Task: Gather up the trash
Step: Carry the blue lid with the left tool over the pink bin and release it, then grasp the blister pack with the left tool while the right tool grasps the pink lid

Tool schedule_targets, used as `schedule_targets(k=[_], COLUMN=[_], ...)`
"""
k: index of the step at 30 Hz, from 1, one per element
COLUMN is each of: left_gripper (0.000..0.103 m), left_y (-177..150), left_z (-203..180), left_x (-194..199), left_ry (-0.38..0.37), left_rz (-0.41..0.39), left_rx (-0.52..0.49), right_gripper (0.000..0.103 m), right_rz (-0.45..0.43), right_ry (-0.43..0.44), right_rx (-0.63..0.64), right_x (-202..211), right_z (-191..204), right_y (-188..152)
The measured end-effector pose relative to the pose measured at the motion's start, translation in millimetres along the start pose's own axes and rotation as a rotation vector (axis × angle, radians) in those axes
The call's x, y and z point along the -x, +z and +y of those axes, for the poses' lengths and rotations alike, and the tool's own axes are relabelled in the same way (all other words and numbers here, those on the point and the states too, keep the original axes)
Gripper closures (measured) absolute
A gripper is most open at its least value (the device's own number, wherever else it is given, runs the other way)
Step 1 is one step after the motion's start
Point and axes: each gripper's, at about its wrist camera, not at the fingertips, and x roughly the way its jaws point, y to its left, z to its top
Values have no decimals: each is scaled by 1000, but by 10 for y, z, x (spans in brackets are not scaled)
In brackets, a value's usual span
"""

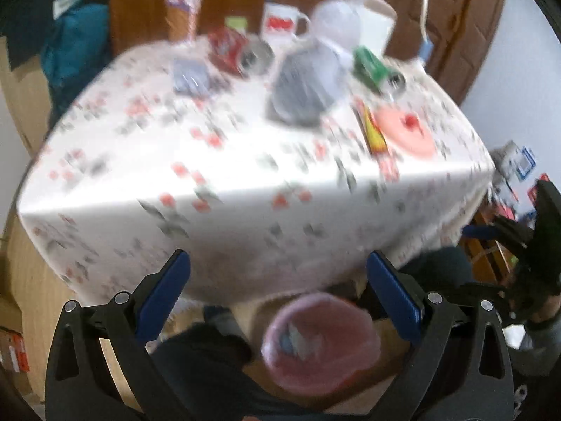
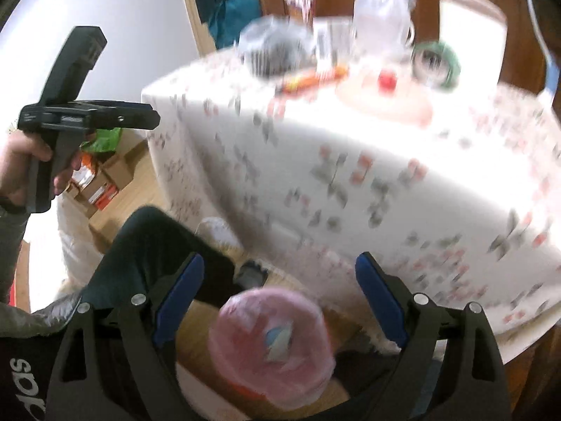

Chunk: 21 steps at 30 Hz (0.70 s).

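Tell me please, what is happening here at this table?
A person is collecting trash with a two-finger gripper in each hand. Both the left gripper and the right gripper are open and empty above a pink-lined round trash bin that already holds some paper. A red crushed can and a green can lie on the flowered tablecloth.

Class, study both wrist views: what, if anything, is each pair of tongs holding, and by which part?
Nothing is held. The left tongs and right tongs both stand open and empty above the pink bin.
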Motion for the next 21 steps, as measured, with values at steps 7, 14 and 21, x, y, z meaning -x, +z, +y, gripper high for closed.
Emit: schedule_targets(k=[7,14,21], left_gripper=[6,6,6], left_y=[399,679,945], left_z=[110,283,386], left_x=[95,-7,-210], left_ry=[88,182,246], left_rz=[-95,-148,-165], left_rx=[49,95,121], right_gripper=[15,16,16], right_rz=[-112,-190,-212], right_ry=[-66,-117,-131], right_rx=[24,46,49], right_x=[277,361,286], right_z=[-128,-266,-372], right_y=[344,607,812])
